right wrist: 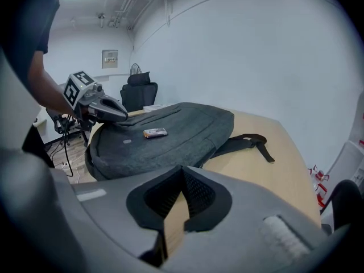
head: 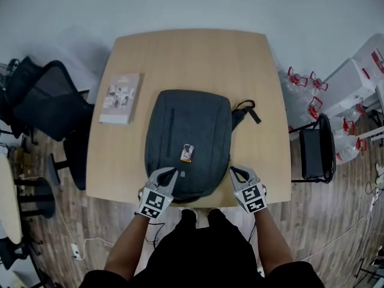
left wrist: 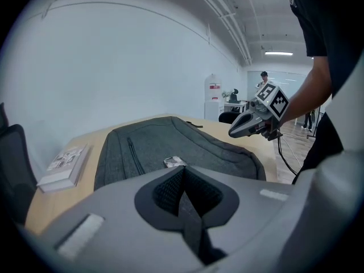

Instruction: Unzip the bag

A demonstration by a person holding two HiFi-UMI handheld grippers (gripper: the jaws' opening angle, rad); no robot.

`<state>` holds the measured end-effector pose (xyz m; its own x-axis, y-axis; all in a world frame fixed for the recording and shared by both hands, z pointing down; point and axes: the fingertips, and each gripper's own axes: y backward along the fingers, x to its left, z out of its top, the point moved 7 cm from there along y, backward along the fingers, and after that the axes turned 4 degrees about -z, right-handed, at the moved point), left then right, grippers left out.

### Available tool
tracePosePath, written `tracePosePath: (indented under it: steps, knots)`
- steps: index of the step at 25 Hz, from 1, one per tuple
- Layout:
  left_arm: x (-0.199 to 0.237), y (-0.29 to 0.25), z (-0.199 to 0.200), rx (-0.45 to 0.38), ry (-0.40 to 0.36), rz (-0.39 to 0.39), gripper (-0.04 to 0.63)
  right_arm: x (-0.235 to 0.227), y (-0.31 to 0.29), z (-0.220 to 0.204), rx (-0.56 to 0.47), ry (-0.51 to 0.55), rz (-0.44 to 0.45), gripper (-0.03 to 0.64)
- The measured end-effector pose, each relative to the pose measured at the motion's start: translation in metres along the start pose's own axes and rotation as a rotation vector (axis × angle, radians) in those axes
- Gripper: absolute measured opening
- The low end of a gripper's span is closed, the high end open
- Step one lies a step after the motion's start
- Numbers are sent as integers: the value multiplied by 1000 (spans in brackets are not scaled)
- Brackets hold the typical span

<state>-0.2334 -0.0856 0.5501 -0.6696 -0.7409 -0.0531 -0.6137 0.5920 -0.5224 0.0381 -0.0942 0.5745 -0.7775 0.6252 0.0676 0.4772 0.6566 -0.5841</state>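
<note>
We are holding the left gripper [head: 172, 171] and the right gripper [head: 236, 171] with their jaws pressed together and nothing between them, one at each near corner of the bag [head: 189, 140]. The bag is lying flat on the table [head: 138, 53], stretching away ahead of both grippers and filling the space between them. The left tips are sitting over its near corner, though we cannot tell whether they are touching the fabric, and the right tips are hanging just beside its edge. We are judging it to be a soft grey fabric backpack that is sagging rather than standing stiff, so it is likely to bunch and slide with any tug on a zip unless one gripper is pinning it. A small pale tag [head: 187, 153] is resting on the cloth just ahead of the left gripper, and a dark pocket zip line [head: 170, 122] is running farther ahead. We are not making out a puller clearly. We are expecting a small, slippery one that needs a narrow pinch, with the other gripper bracing the fabric beside the zip.
</note>
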Motion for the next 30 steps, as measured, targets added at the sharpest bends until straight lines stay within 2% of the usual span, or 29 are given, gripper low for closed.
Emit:
tracePosePath:
  steps: [6,7,8,12,17,23,26,30]
  knots:
    - [-5,-11,-2,46,-35,39,17,-17,-18,-10,65,135,10,6]
    - [-6,-12,-2,49,-34,42,17,-18,-22,-11,76,148,16,14]
    - [-7,-13,-3,54,-32,43,17,-19,-25,-12,88,157,19,79]
    - [-6,-13,-6,79,-40,48,17,-21,-37,-16,111,197,6,98]
    - [-7,-15,-8,96,-37,42,17,-14,-46,-21,133,343,14,103]
    - [-6,-18,0,87,24,17,17,-15,-51,-18,123,345,-59,101]
    - [-6,-20,0,98,36,1,17,-13,-49,-17,98,329,-104,12]
    - [-5,-21,-3,104,42,-8,17,-12,-45,-15,78,279,-116,11]
